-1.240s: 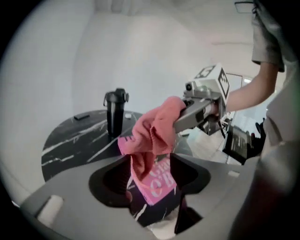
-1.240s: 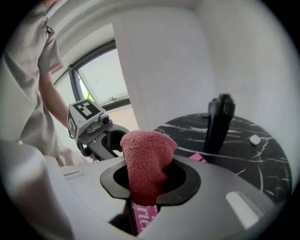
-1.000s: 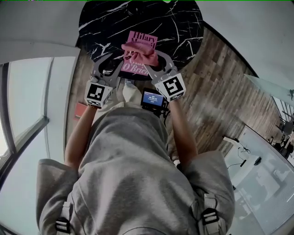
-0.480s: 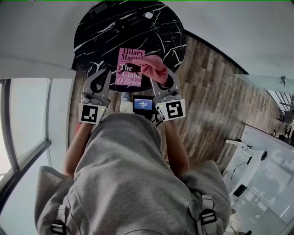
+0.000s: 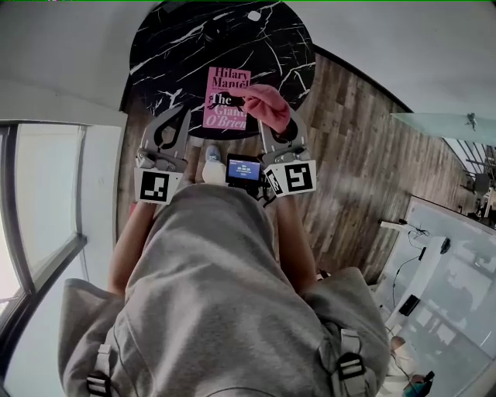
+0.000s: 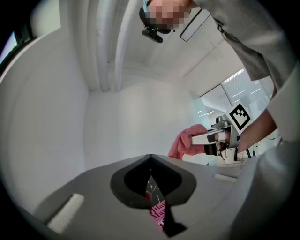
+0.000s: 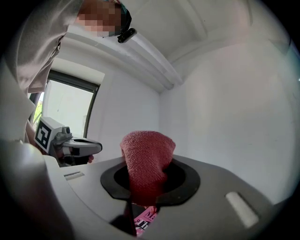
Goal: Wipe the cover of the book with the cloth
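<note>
A pink book (image 5: 225,99) lies flat near the front edge of the round black marble table (image 5: 178,46). My right gripper (image 5: 263,116) is shut on the pink cloth (image 5: 269,105), which hangs in the air over the book's right edge. In the right gripper view the cloth (image 7: 147,161) bulges up between the jaws, and the book (image 7: 146,218) shows below. My left gripper (image 5: 184,115) hovers left of the book, shut and empty. In the left gripper view its jaws (image 6: 150,158) meet, with a strip of the book (image 6: 158,213) below them and the cloth (image 6: 186,141) to the right.
A small device with a blue screen (image 5: 244,167) hangs at the person's chest between the two grippers. Wooden floor (image 5: 364,155) spreads right of the table. A glass pane (image 5: 46,194) stands at left, a white desk (image 5: 449,279) at lower right. A small white object (image 5: 253,15) sits far back on the table.
Both grippers have risen off the table. The right one lifted the cloth off the book's cover and carried it right. The left jaws, spread a second ago, have closed.
</note>
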Demonstrator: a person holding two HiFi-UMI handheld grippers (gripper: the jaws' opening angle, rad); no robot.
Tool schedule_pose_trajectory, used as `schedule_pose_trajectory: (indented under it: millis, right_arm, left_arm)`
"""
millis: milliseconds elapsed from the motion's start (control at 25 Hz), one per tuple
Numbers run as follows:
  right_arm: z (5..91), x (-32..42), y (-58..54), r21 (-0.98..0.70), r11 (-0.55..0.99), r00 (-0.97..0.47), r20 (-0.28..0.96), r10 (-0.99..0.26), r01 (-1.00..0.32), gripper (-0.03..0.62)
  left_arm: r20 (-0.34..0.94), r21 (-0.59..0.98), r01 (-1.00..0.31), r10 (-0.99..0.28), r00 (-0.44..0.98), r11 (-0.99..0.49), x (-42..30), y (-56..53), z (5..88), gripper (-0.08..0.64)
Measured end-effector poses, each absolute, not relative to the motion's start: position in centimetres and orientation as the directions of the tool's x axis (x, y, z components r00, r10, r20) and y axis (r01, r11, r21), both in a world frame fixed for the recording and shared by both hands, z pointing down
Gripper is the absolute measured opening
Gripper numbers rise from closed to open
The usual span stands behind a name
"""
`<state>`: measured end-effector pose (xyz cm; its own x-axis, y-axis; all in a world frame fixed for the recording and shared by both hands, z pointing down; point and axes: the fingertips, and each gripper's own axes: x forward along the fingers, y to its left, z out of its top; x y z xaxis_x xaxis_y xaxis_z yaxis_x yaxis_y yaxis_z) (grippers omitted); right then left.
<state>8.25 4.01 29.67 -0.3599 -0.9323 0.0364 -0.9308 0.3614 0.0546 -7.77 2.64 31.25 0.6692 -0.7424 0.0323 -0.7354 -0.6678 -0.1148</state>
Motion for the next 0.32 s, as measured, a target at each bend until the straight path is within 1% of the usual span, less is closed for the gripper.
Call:
schedule_pose_trajectory:
  millis: [80, 320]
  right_arm:
    - [29.2, 7.6, 4.9, 0.057, 0.352, -0.35, 0.033, -0.936, -0.934, 0.11]
    - [28.8, 4.6, 7.8, 0.008, 0.34, -0.34, 0.001, -0.94, -0.94, 0.107]
  left_arm:
    - [0.036, -0.113, -0.733, -0.74, 0.672, -0.671, -8.5, 3.2, 31.2, 0.002]
    - [-0.009, -0.143, -0.729, -0.735, 0.678, -0.67, -11.9, 6.2, 30.1, 0.002]
